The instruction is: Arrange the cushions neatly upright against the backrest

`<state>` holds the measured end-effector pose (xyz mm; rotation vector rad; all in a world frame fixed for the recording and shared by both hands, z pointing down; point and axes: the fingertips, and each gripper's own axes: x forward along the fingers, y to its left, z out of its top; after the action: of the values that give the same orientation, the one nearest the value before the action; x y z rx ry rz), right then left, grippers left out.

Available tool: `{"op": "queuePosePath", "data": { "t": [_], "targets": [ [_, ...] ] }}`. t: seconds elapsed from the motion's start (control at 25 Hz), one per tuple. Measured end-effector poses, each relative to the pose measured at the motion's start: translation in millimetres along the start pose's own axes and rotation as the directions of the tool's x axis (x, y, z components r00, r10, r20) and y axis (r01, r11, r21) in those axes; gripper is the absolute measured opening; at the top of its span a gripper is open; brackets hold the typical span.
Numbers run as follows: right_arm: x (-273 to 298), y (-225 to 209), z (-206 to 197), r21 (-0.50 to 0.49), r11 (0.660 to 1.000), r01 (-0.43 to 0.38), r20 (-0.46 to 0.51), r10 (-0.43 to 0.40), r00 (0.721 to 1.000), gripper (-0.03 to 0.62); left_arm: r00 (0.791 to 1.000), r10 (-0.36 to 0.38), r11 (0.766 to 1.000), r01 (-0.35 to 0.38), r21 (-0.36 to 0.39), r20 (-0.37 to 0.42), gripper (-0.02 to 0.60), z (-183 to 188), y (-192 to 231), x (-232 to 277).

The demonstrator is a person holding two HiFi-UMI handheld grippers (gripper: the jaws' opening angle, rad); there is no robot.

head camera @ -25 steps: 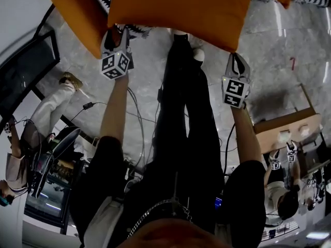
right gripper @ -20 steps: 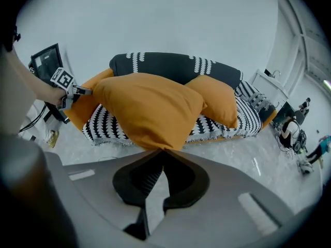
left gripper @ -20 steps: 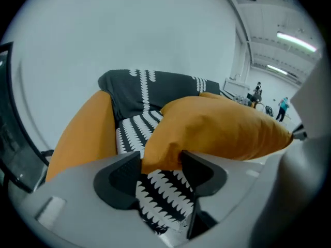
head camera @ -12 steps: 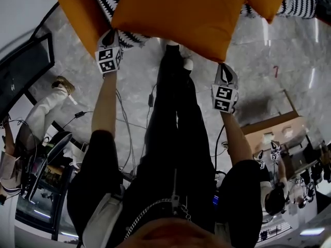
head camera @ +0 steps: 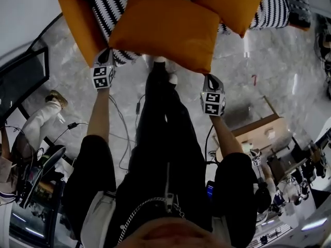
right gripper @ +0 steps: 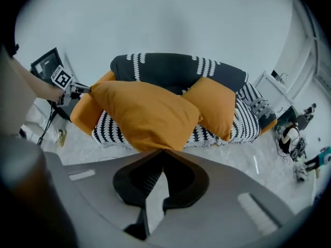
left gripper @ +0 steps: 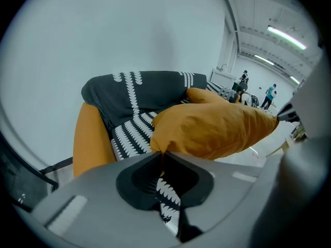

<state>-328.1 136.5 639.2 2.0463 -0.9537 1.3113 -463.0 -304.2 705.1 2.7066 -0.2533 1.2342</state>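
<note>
Left gripper [head camera: 107,55]: jaws just closing, now clamped on left corner of orange cushion [head camera: 165,32]. Right gripper [head camera: 207,79]: jaws pinched tight on its right corner. Cushion hangs stretched between both, in air before patterned sofa [head camera: 111,6]. Second orange cushion [head camera: 235,4] sits on seat, to right.

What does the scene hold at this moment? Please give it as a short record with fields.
held cushion: orange, up in the air in front of the sofa
left tongs: jaws have just closed further; shut on one lower corner of the held cushion
right tongs: shut on the other lower corner
second cushion: orange, resting on the sofa, not held
sofa: black-and-white patterned cover, orange sides
</note>
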Motion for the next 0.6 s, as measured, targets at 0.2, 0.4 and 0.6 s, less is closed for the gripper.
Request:
{"op": "queuePosePath", "data": {
  "t": [0.2, 0.4, 0.6],
  "targets": [
    [-33, -25, 29, 0.010, 1.000, -0.007, 0.021, 0.007, 1.000, 0.009, 0.999, -0.046, 0.999, 0.046, 0.003, -0.008, 0.028, 20, -15, -33],
    [-48, -54, 83, 0.026, 0.999, -0.034, 0.060, 0.032, 0.998, 0.009, 0.998, -0.048, 0.998, 0.049, -0.038, 0.032, 0.026, 67, -19, -51],
    [-57, -81, 122, 0.016, 0.998, -0.064, 0.077, 0.062, 0.995, 0.008, 0.998, -0.032, 0.997, 0.035, -0.073, 0.049, 0.026, 105, -31, -66]
  ]
}}
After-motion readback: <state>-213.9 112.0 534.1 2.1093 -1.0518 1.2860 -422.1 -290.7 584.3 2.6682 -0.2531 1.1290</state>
